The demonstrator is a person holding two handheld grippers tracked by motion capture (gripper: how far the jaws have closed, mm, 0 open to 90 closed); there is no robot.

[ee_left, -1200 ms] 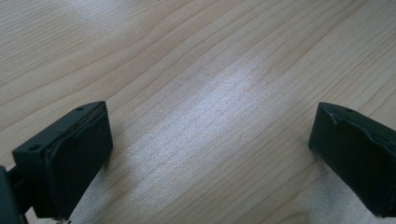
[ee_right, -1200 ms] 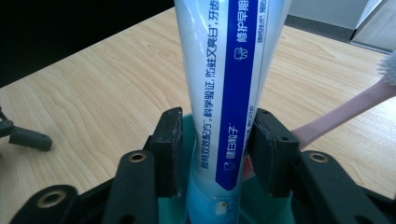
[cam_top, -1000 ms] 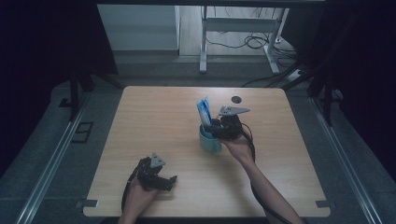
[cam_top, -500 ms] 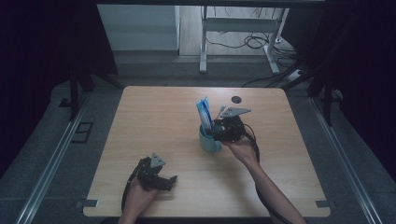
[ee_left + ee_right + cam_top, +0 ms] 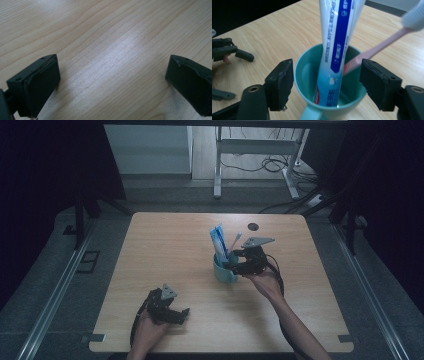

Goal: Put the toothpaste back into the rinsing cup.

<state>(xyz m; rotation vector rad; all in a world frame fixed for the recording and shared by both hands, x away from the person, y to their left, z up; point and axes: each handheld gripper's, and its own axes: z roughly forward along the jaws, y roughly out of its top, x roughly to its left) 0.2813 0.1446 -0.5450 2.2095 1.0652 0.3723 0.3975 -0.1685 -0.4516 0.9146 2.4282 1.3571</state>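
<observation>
A light wooden table (image 5: pixel 150 245) is seen from above, with two forearms entering from the bottom edge, each hand holding a black two-jaw gripper.

The right forearm is stretched diagonally up and to the left across the table, the hand (image 5: pixel 265 282) cupped under the right gripper (image 5: pixel 235 264), which is held up against a teal mug (image 5: pixel 224 272) near the middle of the table. A grey three-cornered plate (image 5: pixel 256 241) sits on top of this gripper. In the right gripper view, the two jaws are seen standing apart on either side of the mug's rim, their pads not pressing on anything; they have just been opening. The mug (image 5: pixel 329 82) is upright with its handle turned toward the camera. A white-and-blue toothpaste tube (image 5: pixel 334 47) stands in it, leaning slightly, and a pink toothbrush (image 5: pixel 374 48) rests slanted against the rim beside the tube, its white head up and to the right. Both are released, between but untouched by the jaws.

The left forearm is short in the frame; the left hand (image 5: pixel 147 330) rests low near the front edge, well apart from the mug. The left gripper (image 5: pixel 180 314) is pointed toward the right, and in the left gripper view its jaws are spread wide over bare wood, with nothing held.
</observation>
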